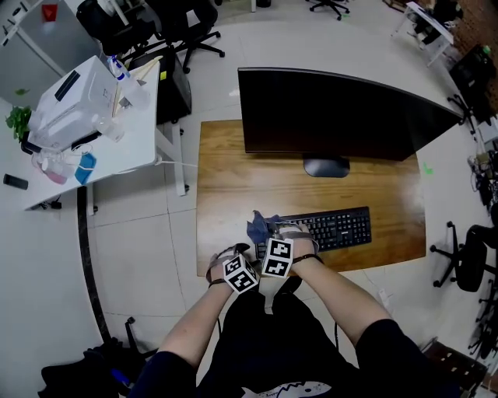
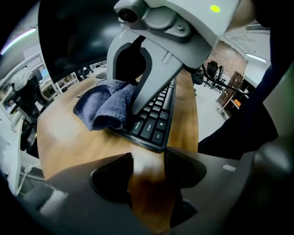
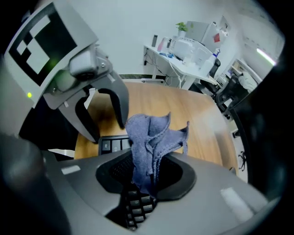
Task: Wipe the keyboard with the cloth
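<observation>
A pale tiled floor (image 1: 132, 256) surrounds a wooden table (image 1: 226, 194) carrying a wide dark monitor (image 1: 334, 116), with a white side table (image 1: 136, 144) holding a printer (image 1: 70, 105) to the left, black office chairs (image 1: 183, 23) beyond and a brick wall (image 2: 228, 57) far off.

One black keyboard (image 1: 331, 228), one blue cloth (image 1: 258, 227), one dark monitor (image 1: 334, 116), one wooden desk (image 1: 233, 179), one white table (image 1: 136, 148) far left, one white boxy machine (image 1: 74, 97) on it, two grippers: left gripper (image 2: 149, 172), right gripper (image 3: 144, 172)

No legible text, keyboard (image 2: 154, 124) key legends too blurred to read
</observation>
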`<state>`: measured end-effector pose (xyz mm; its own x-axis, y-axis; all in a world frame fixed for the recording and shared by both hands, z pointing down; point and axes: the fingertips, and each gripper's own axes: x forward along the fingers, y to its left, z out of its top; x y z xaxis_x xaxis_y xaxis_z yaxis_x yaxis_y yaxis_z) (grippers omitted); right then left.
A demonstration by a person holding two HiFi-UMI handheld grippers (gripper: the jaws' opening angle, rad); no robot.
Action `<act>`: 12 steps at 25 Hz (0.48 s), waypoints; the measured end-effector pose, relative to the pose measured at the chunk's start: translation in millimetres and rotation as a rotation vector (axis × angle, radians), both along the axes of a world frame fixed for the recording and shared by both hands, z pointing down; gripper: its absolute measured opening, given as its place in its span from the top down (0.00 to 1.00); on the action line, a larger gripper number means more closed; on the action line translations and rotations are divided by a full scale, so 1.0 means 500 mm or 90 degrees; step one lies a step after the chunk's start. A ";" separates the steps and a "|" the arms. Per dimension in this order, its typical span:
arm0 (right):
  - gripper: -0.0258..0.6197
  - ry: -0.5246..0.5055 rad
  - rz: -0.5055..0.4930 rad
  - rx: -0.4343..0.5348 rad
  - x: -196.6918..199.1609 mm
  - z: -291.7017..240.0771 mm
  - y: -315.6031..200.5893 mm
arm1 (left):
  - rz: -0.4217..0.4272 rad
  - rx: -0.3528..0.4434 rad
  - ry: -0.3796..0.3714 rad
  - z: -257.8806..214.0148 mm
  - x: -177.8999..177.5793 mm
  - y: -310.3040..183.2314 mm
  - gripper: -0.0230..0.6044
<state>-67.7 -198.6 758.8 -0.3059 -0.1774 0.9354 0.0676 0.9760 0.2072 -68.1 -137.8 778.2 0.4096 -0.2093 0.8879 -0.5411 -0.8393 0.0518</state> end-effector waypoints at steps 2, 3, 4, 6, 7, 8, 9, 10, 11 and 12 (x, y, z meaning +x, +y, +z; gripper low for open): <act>0.76 0.002 -0.026 0.005 0.001 0.002 0.029 | 0.002 -0.003 -0.001 0.001 -0.002 0.002 0.60; 0.76 0.004 -0.042 0.010 0.003 0.003 0.043 | 0.003 -0.004 -0.002 0.001 -0.001 0.003 0.60; 0.76 0.007 -0.059 0.017 0.007 0.004 0.057 | 0.004 -0.005 -0.003 0.001 -0.001 0.002 0.60; 0.76 0.014 -0.092 0.026 0.015 0.009 0.088 | 0.005 -0.006 -0.006 0.000 0.000 0.001 0.60; 0.76 0.016 -0.107 0.029 0.021 0.011 0.104 | 0.006 -0.006 -0.007 0.000 0.001 0.001 0.60; 0.76 0.017 -0.119 0.031 0.027 0.013 0.118 | 0.006 -0.006 -0.007 0.000 0.001 0.001 0.60; 0.76 0.017 -0.129 0.033 0.032 0.015 0.129 | 0.007 -0.006 -0.008 0.001 0.000 0.001 0.60; 0.76 0.016 -0.134 0.033 0.039 0.016 0.137 | 0.006 -0.007 -0.008 0.001 0.000 0.001 0.60; 0.76 0.017 -0.136 0.032 0.047 0.017 0.142 | 0.006 -0.008 -0.009 0.002 -0.001 0.001 0.60; 0.76 0.019 -0.136 0.028 0.058 0.018 0.146 | 0.007 -0.009 -0.009 0.002 0.000 0.001 0.60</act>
<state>-38.4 -125.7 768.0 -0.3138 -0.1531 0.9371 0.2778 0.9289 0.2448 -68.4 -137.3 779.0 0.3992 -0.1929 0.8963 -0.5329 -0.8443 0.0557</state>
